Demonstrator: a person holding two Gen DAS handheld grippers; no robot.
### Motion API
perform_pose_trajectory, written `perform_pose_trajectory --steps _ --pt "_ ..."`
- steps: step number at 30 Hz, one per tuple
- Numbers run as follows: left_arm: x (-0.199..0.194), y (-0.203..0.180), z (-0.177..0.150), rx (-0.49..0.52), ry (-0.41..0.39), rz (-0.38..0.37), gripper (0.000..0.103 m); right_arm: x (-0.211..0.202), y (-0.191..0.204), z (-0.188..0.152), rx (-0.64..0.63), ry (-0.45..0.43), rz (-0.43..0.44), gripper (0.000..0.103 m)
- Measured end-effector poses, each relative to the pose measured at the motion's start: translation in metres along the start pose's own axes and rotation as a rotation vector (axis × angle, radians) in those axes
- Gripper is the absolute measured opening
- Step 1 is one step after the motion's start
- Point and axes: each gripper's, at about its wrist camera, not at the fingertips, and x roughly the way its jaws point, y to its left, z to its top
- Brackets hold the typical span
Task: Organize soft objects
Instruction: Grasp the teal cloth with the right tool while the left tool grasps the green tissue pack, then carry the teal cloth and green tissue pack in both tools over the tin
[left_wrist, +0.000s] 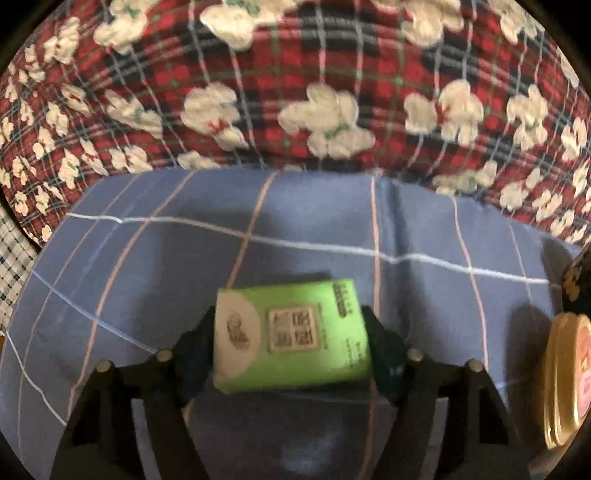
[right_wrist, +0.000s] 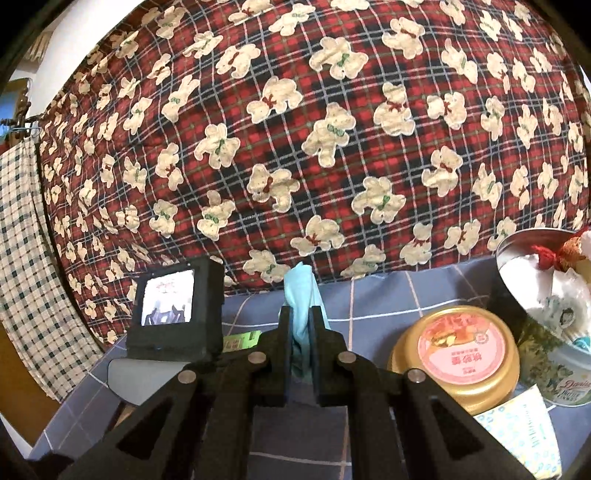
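Observation:
My left gripper (left_wrist: 291, 339) is shut on a green tissue pack (left_wrist: 291, 336), held just above the blue checked sheet (left_wrist: 147, 266). My right gripper (right_wrist: 301, 317) is shut on a light blue cloth (right_wrist: 301, 291) that sticks up between its fingers. A sliver of the green tissue pack (right_wrist: 240, 339) shows in the right wrist view beside the left gripper's black camera body (right_wrist: 177, 306). A round silver tin (right_wrist: 532, 280) at the right holds soft items, with a red and orange plush piece (right_wrist: 565, 251) on top.
A gold tin with a pink lid (right_wrist: 458, 347) stands on the sheet beside the silver tin; it also shows in the left wrist view (left_wrist: 565, 376). A red plaid bear-print quilt (right_wrist: 295, 129) rises behind. A white patterned packet (right_wrist: 524, 432) lies at the front right. A checked cloth (right_wrist: 22, 240) hangs left.

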Motion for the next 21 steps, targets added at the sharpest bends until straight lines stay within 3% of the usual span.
perform_pose_trajectory --steps 8,14,21 --pt "-0.009 0.009 -0.007 -0.023 -0.023 -0.04 0.069 -0.003 0.003 0.0 -0.021 -0.016 -0.011 0.009" --pt "-0.049 0.015 -0.024 -0.034 -0.172 0.036 0.069 -0.007 0.005 0.0 -0.04 -0.038 -0.021 0.009" --pt "-0.083 0.017 -0.052 -0.061 -0.246 0.037 0.069 -0.012 0.008 -0.002 -0.071 -0.061 -0.03 0.01"
